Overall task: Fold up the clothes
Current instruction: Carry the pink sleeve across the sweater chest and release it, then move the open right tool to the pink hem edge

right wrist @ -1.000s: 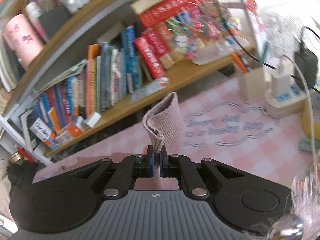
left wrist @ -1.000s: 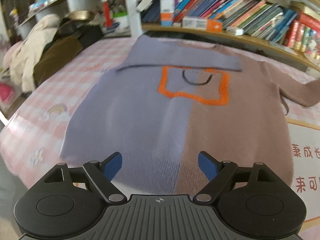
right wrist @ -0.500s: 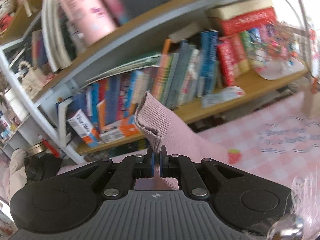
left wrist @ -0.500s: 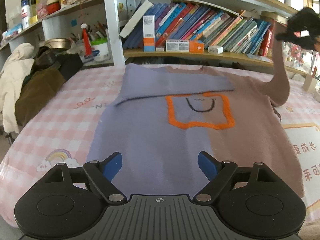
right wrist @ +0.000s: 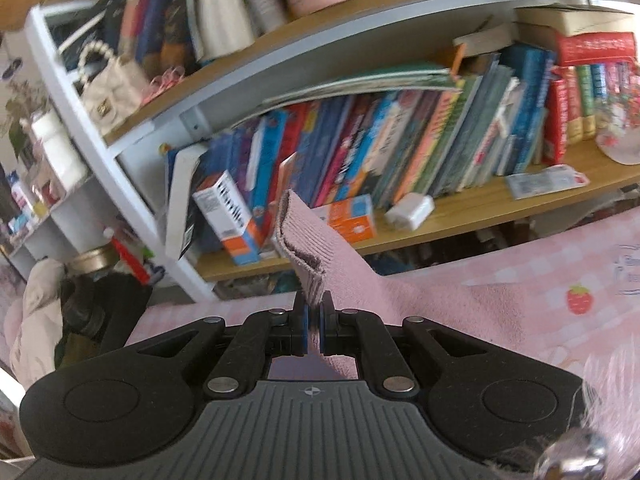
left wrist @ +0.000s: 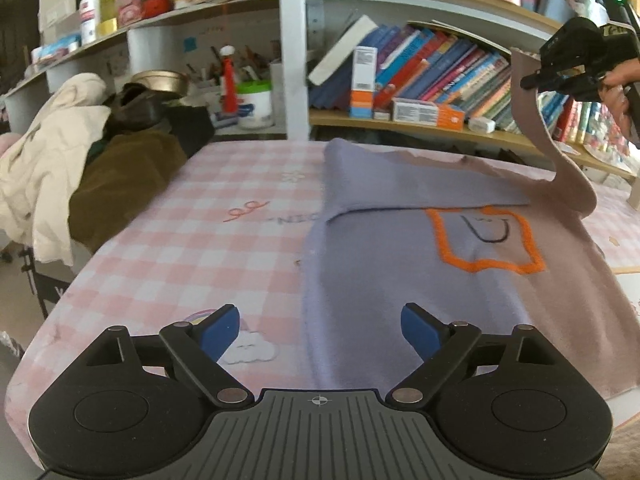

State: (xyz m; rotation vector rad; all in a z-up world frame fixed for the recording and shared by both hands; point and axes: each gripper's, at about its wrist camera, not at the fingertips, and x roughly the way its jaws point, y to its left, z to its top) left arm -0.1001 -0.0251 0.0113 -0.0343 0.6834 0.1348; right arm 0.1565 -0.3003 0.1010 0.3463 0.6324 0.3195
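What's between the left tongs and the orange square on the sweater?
Only sweater knit: bare purple front runs from the open left tongs up to the orange square. Left wrist view.

Left gripper (left wrist: 320, 330): black body, ribbed grey centre plate marked with crosshair, silver rivets at linkage joints, blue finger pads (left wrist: 220, 328). Right gripper (right wrist: 314, 330): identical build; green LED seen at 1 o'clock.

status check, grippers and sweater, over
Left gripper open, low over sweater hem. Right gripper shut on pink sleeve, lifted off the table. Lilac sleeve already folded across. Nothing blocking.
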